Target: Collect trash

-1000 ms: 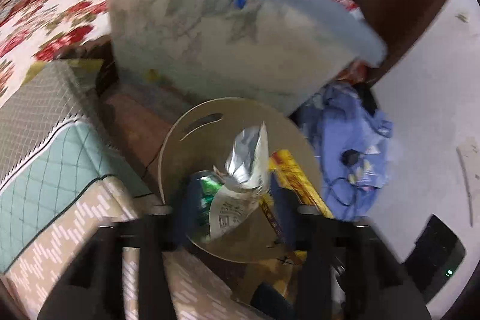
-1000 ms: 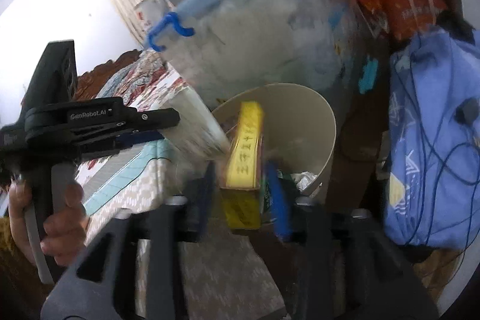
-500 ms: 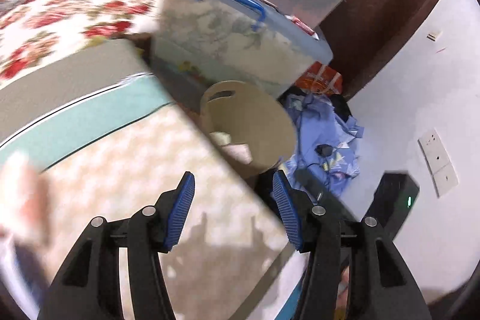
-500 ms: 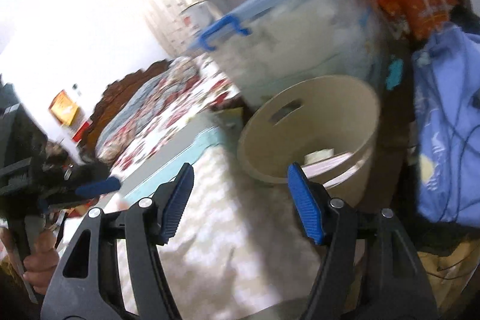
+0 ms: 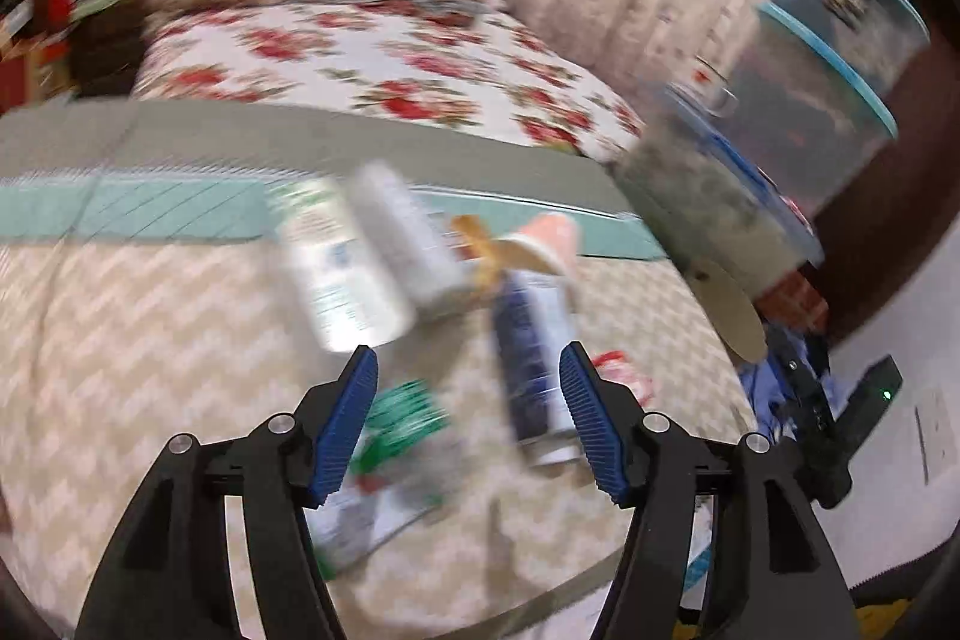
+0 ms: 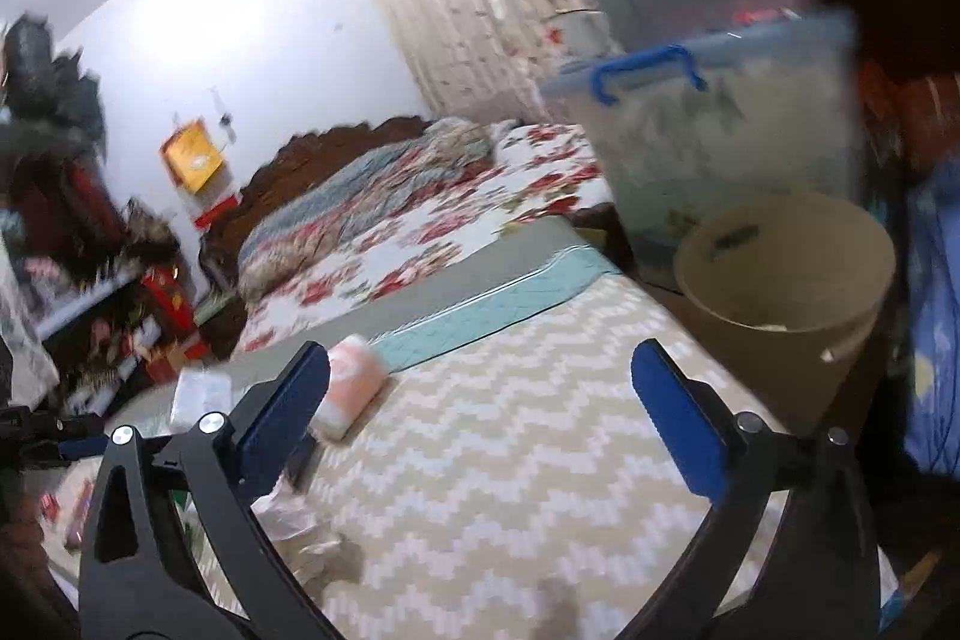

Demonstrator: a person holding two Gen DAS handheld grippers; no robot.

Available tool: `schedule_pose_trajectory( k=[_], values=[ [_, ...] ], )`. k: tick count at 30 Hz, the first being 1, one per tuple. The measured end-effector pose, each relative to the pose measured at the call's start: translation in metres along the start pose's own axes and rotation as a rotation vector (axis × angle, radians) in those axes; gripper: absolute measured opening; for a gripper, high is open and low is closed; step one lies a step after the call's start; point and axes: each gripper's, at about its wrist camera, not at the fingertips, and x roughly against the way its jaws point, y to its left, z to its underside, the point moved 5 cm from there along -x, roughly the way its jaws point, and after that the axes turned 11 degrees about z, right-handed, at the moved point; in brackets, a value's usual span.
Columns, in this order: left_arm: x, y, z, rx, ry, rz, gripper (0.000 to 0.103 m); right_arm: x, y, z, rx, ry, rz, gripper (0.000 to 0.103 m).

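I see the big bed (image 5: 150, 340) with its tan zigzag cover, and I will use it as my landmark. Everything is a bit blurry.

At the far corner of the bed stands a clear storage box (image 6: 720, 142) with a blue handle, and more clear tubs (image 5: 840, 58) with teal lids are stacked past it. Right beside the bed, in front of that box, sits the round tan trash bin (image 6: 786, 280). I can see something pale inside it, but I cannot tell what.

The trash lies on the bed. Near the middle of the cover is a white bottle (image 5: 336, 268) lying flat, and a white roll-shaped thing (image 5: 408, 244) is just beside it. A pink cup (image 5: 552, 238) lies on its side near the teal stripe of the bed. A dark blue can (image 5: 534, 370) lies closer to my side. A green and white wrapper (image 5: 402, 418) is flat on the cover below the bottle. A small red and white scrap (image 5: 618, 370) is near the bed's edge by the bin.

My left gripper (image 5: 468, 418) hangs over the trash on the bed. Its jaws are opening, and they hold nothing. The can is seen just inside its right finger.

My right gripper (image 6: 480, 412) is over the bed too, pointing toward the bin side. Its jaws are opening wide, and nothing is between them.
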Motion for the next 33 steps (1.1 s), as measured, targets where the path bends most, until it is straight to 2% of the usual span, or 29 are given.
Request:
schedule_pose_trajectory(
  k=[3,7,12,17,20,21,25,26,28,29,31,32,33],
  values=[
    [0.014,0.026,0.006,0.052,-0.020,-0.021,0.063,0.000,0.019,0.005,0.078,0.040,0.014,0.100],
    [0.023,0.045,0.012,0.069,-0.038,-0.031,0.065,0.004,0.033,0.013,0.078,0.089,0.001,0.100],
    [0.017,0.053,0.031,-0.004,-0.006,-0.061,0.066,-0.001,0.040,0.021,0.057,0.196,-0.044,0.100],
    [0.003,0.055,0.047,-0.077,0.023,-0.051,0.076,-0.006,0.056,0.035,0.046,0.294,-0.134,0.100],
    [-0.004,0.057,0.053,-0.113,0.041,-0.013,0.083,-0.005,0.067,0.044,0.065,0.326,-0.154,0.100],
    [-0.006,0.058,0.056,-0.123,0.047,-0.007,0.089,-0.005,0.071,0.047,0.074,0.335,-0.159,0.100],
    [-0.018,0.065,0.065,-0.129,0.091,0.009,0.089,-0.005,0.082,0.058,0.107,0.366,-0.167,0.100],
    [-0.020,0.066,0.067,-0.127,0.100,0.015,0.089,-0.005,0.083,0.059,0.109,0.371,-0.168,0.100],
    [-0.021,0.062,0.069,-0.147,0.108,0.013,0.076,-0.007,0.084,0.061,0.109,0.378,-0.167,0.100],
    [-0.022,0.060,0.072,-0.171,0.113,-0.017,0.073,-0.007,0.085,0.062,0.107,0.383,-0.167,0.100],
    [-0.024,0.053,0.076,-0.216,0.127,-0.059,0.053,-0.011,0.086,0.064,0.101,0.395,-0.166,0.100],
    [-0.025,0.050,0.080,-0.241,0.134,-0.075,0.048,-0.012,0.086,0.065,0.098,0.401,-0.165,0.100],
    [-0.025,0.048,0.082,-0.258,0.138,-0.084,0.035,-0.012,0.086,0.065,0.097,0.405,-0.166,0.100]
  ],
)
